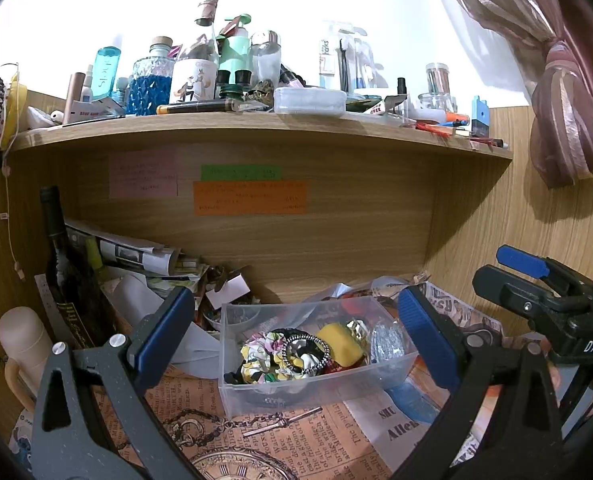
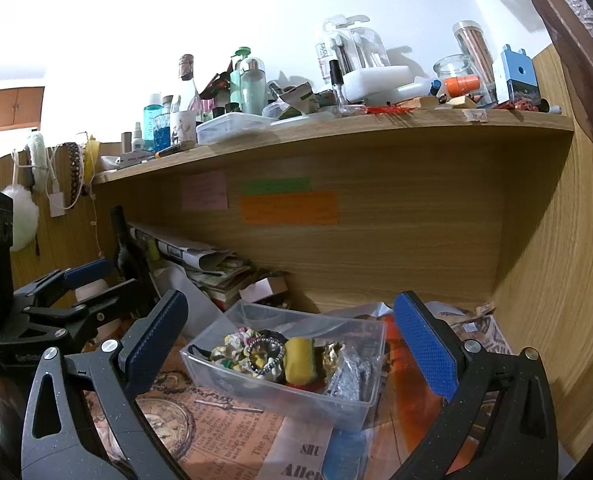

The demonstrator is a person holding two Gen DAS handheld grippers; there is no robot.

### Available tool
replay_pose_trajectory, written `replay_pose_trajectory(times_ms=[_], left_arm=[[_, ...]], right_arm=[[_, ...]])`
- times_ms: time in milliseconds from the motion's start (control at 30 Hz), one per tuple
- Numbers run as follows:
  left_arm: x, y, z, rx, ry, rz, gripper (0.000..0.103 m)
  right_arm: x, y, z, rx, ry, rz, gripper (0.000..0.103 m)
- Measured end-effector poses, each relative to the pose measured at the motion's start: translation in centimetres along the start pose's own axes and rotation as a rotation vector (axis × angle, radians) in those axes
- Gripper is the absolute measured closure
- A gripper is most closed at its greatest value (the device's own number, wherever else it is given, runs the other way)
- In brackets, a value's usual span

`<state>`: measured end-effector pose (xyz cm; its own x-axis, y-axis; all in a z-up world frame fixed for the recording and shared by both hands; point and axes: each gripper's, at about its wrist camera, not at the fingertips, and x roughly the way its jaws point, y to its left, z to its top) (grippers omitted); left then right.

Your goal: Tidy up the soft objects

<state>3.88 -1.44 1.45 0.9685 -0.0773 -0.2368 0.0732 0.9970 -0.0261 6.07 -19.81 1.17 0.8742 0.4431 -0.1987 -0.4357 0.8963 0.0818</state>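
- Here we have a clear bin (image 1: 316, 364) on the desk (image 1: 296, 440), near its back edge under the shelf (image 1: 256, 128), and the soft things lie inside it.
- In the bin we see a floral scrunchie (image 1: 258, 354), a beaded band (image 1: 306, 350) on top of it, a yellow sponge (image 1: 340, 342), and something silvery (image 1: 388, 342) at the bin's right end.
- Our left tongs (image 1: 292, 344) stand wide and hold nothing; the bin sits straight ahead between their pads.
- Our right tongs (image 2: 292, 340) are also wide and bare, with the bin ahead and between their pads.
- The bin's long axis runs across the left view, but skews from near left to far right in the right view.
- Both tongs seem about equally near; we judge the left better squared to the bin.
- The right tongs appear nearer the sponge and the silvery piece; whichever goes in must drop over the rim.
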Motion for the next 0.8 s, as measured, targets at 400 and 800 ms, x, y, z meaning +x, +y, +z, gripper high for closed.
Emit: replay_pose_trajectory(times_ms=[400,800], left_arm=[[0.03,-0.03,-0.21,0.002,0.003,-0.001,0.000],[0.28,0.12,-0.25,0.005,0.009,-0.008,0.000]], right_arm=[[-0.06,0.29,-0.12,0.002,-0.003,0.001,0.000],[0.01,0.47,-0.11,-0.005,-0.003,0.007,0.000]])
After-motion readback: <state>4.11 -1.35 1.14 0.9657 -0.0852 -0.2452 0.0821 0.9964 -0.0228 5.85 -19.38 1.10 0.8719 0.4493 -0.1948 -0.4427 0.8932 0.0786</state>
